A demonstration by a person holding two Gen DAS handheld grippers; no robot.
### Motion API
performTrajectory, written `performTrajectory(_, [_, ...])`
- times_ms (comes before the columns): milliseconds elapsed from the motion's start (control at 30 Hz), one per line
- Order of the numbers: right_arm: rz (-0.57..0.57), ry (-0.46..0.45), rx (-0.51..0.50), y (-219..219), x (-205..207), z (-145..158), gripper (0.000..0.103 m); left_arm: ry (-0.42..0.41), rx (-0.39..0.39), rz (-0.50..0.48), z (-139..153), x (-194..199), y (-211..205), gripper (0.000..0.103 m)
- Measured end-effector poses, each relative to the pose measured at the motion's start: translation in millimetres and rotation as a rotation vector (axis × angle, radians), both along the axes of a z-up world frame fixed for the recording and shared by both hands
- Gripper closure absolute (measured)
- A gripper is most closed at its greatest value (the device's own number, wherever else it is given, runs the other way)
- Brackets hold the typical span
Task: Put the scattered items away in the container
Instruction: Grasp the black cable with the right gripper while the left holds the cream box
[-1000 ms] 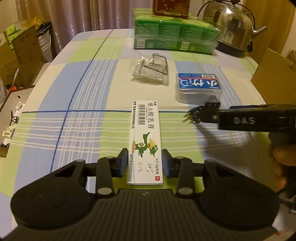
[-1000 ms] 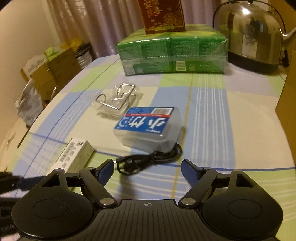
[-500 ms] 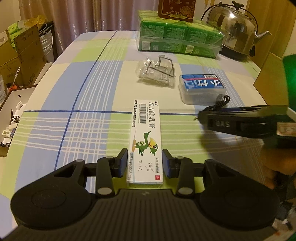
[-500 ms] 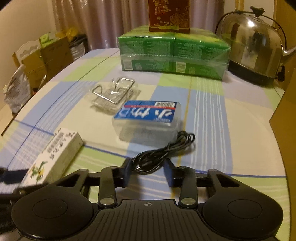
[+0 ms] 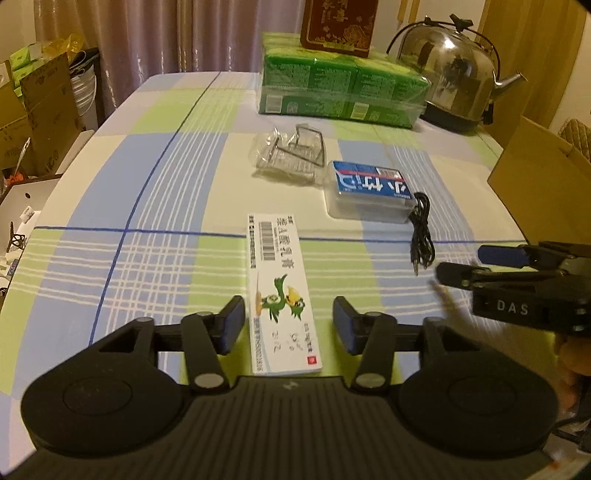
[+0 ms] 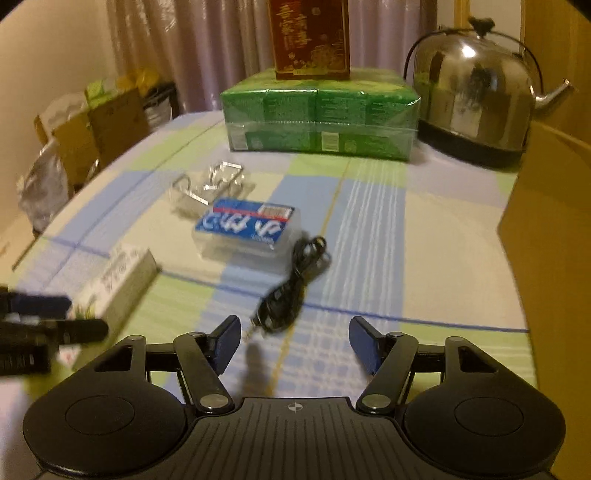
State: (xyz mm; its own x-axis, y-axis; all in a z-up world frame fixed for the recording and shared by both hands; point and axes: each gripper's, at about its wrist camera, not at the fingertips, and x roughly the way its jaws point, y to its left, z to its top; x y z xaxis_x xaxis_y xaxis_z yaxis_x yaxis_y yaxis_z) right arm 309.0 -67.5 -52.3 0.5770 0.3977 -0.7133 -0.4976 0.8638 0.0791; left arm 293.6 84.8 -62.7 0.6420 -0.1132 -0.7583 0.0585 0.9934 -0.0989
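Note:
A long white ointment box (image 5: 282,295) with a green bird lies on the checked tablecloth between the open jaws of my left gripper (image 5: 289,325); neither pad touches it. It also shows in the right wrist view (image 6: 118,284). A coiled black cable (image 6: 291,280) lies just ahead of my right gripper (image 6: 295,345), which is open and empty. The cable also shows in the left wrist view (image 5: 423,232). A clear case with a blue label (image 5: 369,192) and a clear packet with metal hooks (image 5: 291,155) lie farther back. The right gripper shows at the right of the left wrist view (image 5: 465,264).
A green shrink-wrapped pack (image 5: 340,92) with a red box (image 5: 340,26) on top stands at the back, beside a steel kettle (image 5: 454,77). A brown cardboard box (image 5: 543,177) stands at the table's right edge. Cartons and bags stand on the floor at the left (image 5: 40,110).
Both grippers have opened and drawn back a little. The right gripper had shut around the cable's end half a second ago; its jaws now stand wide apart and the cable lies on the table.

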Motion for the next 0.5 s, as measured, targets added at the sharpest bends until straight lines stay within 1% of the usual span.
performTrajectory(100, [0.002, -0.012, -0.002, 14.2, 9.9, -3.0, 0.04, -0.005, 0.015, 0.006, 0.4, 3.6, 0.0, 0.048])
performTrajectory(200, [-0.021, 0.0, -0.018, 23.5, 21.2, -11.3, 0.041, 0.001, 0.023, 0.007, -2.1, 8.3, 1.4, 0.048])
performTrajectory(233, [-0.027, 0.008, -0.022, 25.1, 24.9, -14.2, 0.043, 0.001, 0.029, 0.004, -2.6, 9.2, 1.2, 0.048])
performTrajectory(267, [-0.026, -0.006, -0.028, 26.1, 24.0, -14.2, 0.049, 0.002, 0.034, -0.001, -3.2, 9.8, 0.8, 0.048])
performTrajectory(300, [-0.016, -0.018, -0.046, 27.8, 22.8, -14.4, 0.057, 0.004, 0.036, -0.006, -3.7, 10.4, 0.3, 0.048])
performTrajectory(333, [0.005, -0.017, -0.056, 29.1, 21.1, -14.8, 0.077, 0.005, 0.038, -0.014, -4.4, 10.9, -0.2, 0.049])
performTrajectory(400, [0.026, -0.013, -0.064, 26.8, 17.0, -14.7, 0.08, 0.008, 0.048, -0.031, -6.0, 11.7, -2.3, 0.053])
performTrajectory(467, [0.046, 0.006, -0.06, 21.5, 11.3, -13.4, 0.082, 0.015, 0.057, -0.042, -7.6, 12.2, -4.7, 0.064])
performTrajectory(500, [0.055, 0.019, -0.055, 18.3, 7.1, -11.9, 0.082, 0.018, 0.066, -0.044, -8.2, 11.4, -6.6, 0.067])
